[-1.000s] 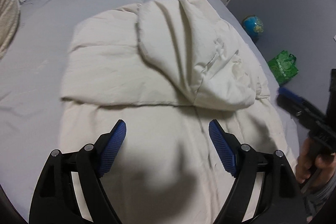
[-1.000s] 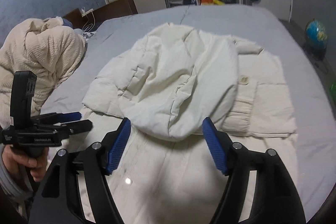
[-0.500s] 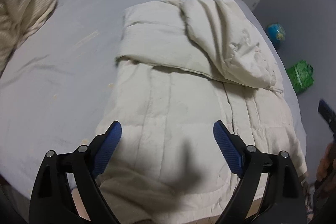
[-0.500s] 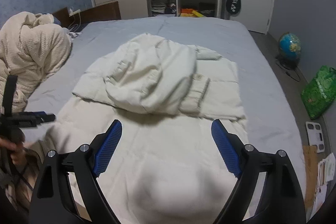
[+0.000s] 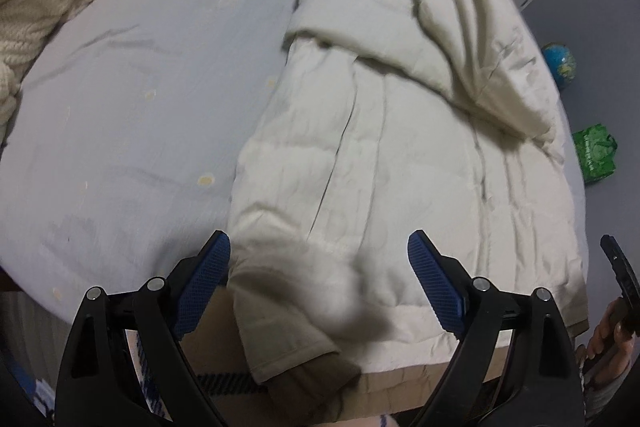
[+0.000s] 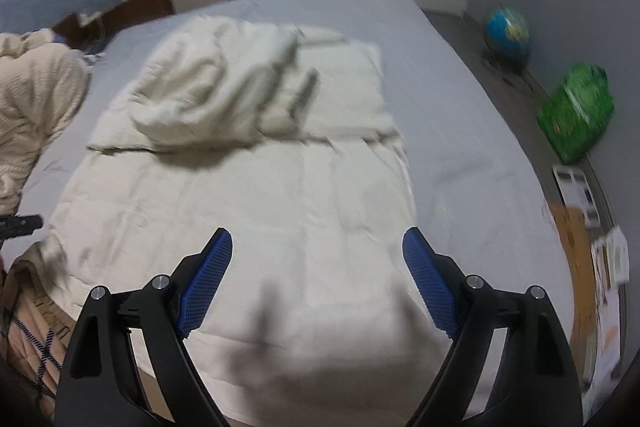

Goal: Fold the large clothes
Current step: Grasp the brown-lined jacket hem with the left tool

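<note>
Coat (image 5: 400, 163), cream and quilted, lies spread on the bed (image 5: 140, 87), its top part folded down over the far half and its near hem hanging over the bed's near edge. The left gripper (image 5: 319, 281) hovers above the hem's near left corner and the right gripper (image 6: 317, 281) above the near middle, each with blue fingers (image 6: 208, 279) spread wide and holding nothing. A knit blanket (image 6: 32, 99) is heaped at the far left of the bed; a globe (image 6: 506, 33) and green bag (image 6: 576, 113) sit on the floor to the right.
</note>
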A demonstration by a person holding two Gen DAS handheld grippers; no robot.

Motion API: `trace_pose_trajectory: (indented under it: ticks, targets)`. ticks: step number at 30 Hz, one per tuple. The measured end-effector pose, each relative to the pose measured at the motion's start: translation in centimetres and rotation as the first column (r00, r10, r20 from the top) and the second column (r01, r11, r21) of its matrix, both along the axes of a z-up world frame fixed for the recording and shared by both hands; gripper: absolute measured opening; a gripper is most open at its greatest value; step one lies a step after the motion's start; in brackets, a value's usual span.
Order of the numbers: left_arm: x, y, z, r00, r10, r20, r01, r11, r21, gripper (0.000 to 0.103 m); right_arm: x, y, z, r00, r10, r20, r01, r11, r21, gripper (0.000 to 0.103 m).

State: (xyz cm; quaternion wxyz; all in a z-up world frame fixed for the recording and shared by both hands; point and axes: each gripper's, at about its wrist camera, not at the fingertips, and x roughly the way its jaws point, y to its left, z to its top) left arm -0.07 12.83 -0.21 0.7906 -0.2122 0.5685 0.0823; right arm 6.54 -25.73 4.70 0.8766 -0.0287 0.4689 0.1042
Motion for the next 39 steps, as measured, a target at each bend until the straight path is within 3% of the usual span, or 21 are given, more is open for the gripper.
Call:
trace_pose_trajectory:
  ticks: [11,19,20,22,24,29,33,38,39]
  targets:
    - [0.6,-0.8,-1.9,0.992,-0.052,-0.117,0.055,0.998,0.024,0.085,0.3,-2.1,-3.4,0.985,-0.051,-0.168,0.047,0.999,-0.024,0.083]
    - [0.5,-1.4,-2.4,0.985,-0.087,-0.152,0.092,0.996,0.020,0.076,0.2,-2.1,-4.9,0.965,-0.010,-0.262,0.021,0.999,0.038,0.081]
    - [0.4,-1.4,-2.4,0.984,-0.088,-0.155,0.092,0.996,0.019,0.072,0.2,-1.9,-5.0,0.964,0.001,-0.267,0.012,0.999,0.045,0.078]
    - [0.4,-1.6,-2.6,0.982,-0.090,-0.166,0.094,0.995,0.014,0.068,0.1,-1.6,-5.2,0.960,0.024,-0.278,-0.009,0.998,0.055,0.056]
    - [0.3,-1.5,-2.6,0.982,-0.089,-0.169,0.092,0.996,0.010,0.068,-0.2,-1.1,-5.4,0.954,0.053,-0.294,-0.039,0.998,0.054,0.043]
    - [0.0,-0.7,-2.5,0.987,-0.048,-0.156,0.047,0.999,-0.011,0.069,-0.7,-0.8,-5.4,0.950,0.085,-0.301,-0.068,0.995,0.068,0.036]
    - [0.0,-1.2,-2.5,0.985,-0.069,-0.160,0.071,0.997,0.006,0.066,-0.9,-0.9,-5.4,0.949,0.104,-0.299,-0.078,0.992,0.097,0.019]
    - [-0.2,-0.8,-2.1,0.990,-0.057,-0.130,0.053,0.998,-0.033,0.037,-1.3,-0.6,-4.9,0.954,0.127,-0.272,-0.097,0.988,0.122,0.005]
    - [-0.4,-0.7,-1.9,0.991,-0.059,-0.117,0.055,0.998,-0.042,0.036,-1.3,-0.7,-4.8,0.956,0.129,-0.264,-0.097,0.987,0.131,0.003]
